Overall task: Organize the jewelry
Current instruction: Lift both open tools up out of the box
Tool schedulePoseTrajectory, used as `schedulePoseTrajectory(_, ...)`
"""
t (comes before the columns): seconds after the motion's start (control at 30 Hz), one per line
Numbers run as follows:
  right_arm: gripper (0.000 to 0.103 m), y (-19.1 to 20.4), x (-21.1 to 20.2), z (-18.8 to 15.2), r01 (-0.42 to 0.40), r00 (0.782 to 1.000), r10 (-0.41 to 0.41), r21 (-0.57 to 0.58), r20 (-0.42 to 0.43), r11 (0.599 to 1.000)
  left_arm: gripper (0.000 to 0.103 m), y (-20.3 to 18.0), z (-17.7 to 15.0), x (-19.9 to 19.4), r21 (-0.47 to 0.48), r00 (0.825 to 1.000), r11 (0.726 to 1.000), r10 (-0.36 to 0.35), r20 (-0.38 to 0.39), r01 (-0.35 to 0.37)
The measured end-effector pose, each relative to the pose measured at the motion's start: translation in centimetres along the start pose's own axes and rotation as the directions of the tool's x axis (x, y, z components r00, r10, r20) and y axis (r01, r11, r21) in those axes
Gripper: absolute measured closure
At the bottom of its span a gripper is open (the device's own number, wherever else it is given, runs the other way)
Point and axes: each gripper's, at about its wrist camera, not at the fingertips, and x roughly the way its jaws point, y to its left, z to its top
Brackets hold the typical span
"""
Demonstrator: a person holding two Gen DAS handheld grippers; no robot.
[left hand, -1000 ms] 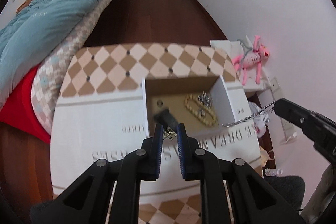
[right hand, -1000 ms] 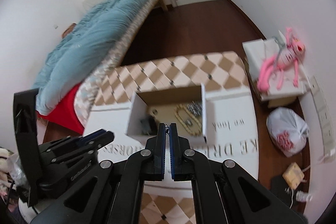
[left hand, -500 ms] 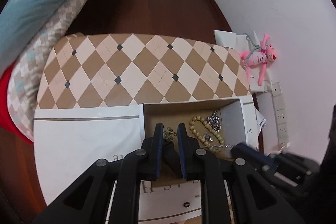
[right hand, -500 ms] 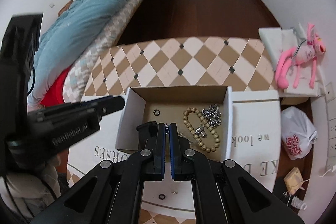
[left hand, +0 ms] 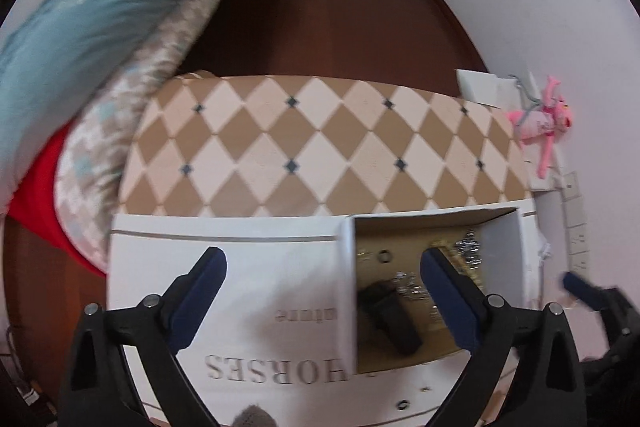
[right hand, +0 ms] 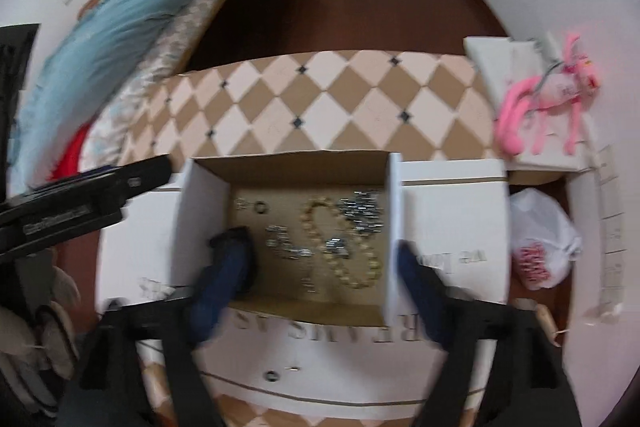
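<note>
Here, both the left gripper (left hand: 323,269) and right gripper (right hand: 320,259) stand spread wide and empty above the cardboard box (right hand: 208,211). Inside lie a bead bracelet (right hand: 348,247) and silver chain (right hand: 362,211). Both are probably light, limp and slippery; pinching a single strand seems best.

bead bracelet (right hand: 344,247) in box (right hand: 202,215), on table (right hand: 328,115)

We see an open cardboard box (right hand: 208,211). Inside lie a beaded bracelet (right hand: 352,251), silver chains (right hand: 360,211), and a ring (right hand: 261,206).
</note>
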Motion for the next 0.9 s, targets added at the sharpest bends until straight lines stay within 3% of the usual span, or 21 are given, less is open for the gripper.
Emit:
schedulePoseTrajectory(0.1,0.0,-0.2,-0.3,-0.7,0.069,0.997,-0.069,-0.001,0.023,0.998,0.0,0.8,-1.5,-0.9,-0.007,0.997,0.999,0.043,0.061,-0.043)
schedulePoseTrajectory(0.3,0.0,0.1,-1.9,-2.5,0.127,0.988,-0.126,-0.008,0.084,0.992,0.0,1.4,-4.1,-3.3,-0.013,0.982,0.995,0.101,0.158,-0.1)
schedulePoseTrajectory(0.47,0.0,0.6,-1.8,-5.6,0.085,0.994,-0.083,-0.013,0.069,0.996,0.0,1.7,-7.4,-3.8,-0.026,0.981,0.992,0.128,0.148,-0.125)
schedulePoseTrajectory(0.63,0.0,0.7,1.0,-10.3,-0.017,1.0,0.017,0.024,0.002,1.0,0.0,2.1,-12.7,-1.3,-0.024,0.975,0.977,0.214,0.057,-0.213)
schedulePoseTrajectory(0.7,0.008,1.0,2.3,-11.9,-0.026,1.0,0.026,0.022,-0.009,0.999,0.0,2.3,-14.6,0.5,-0.014,0.964,0.964,0.266,0.002,-0.266)
schedulePoseTrajectory(0.77,0.038,1.3,3.5,-13.0,-0.032,0.999,0.032,0.021,-0.018,0.999,0.0,2.7,-16.1,2.0,-0.015,0.959,0.959,0.282,-0.033,-0.282)
schedulePoseTrajectory(0.9,0.049,2.0,4.9,-14.2,-0.058,0.998,0.058,0.009,-0.005,0.998,0.0,3.5,-17.9,4.0,-0.03,0.952,0.953,0.298,-0.072,-0.3)
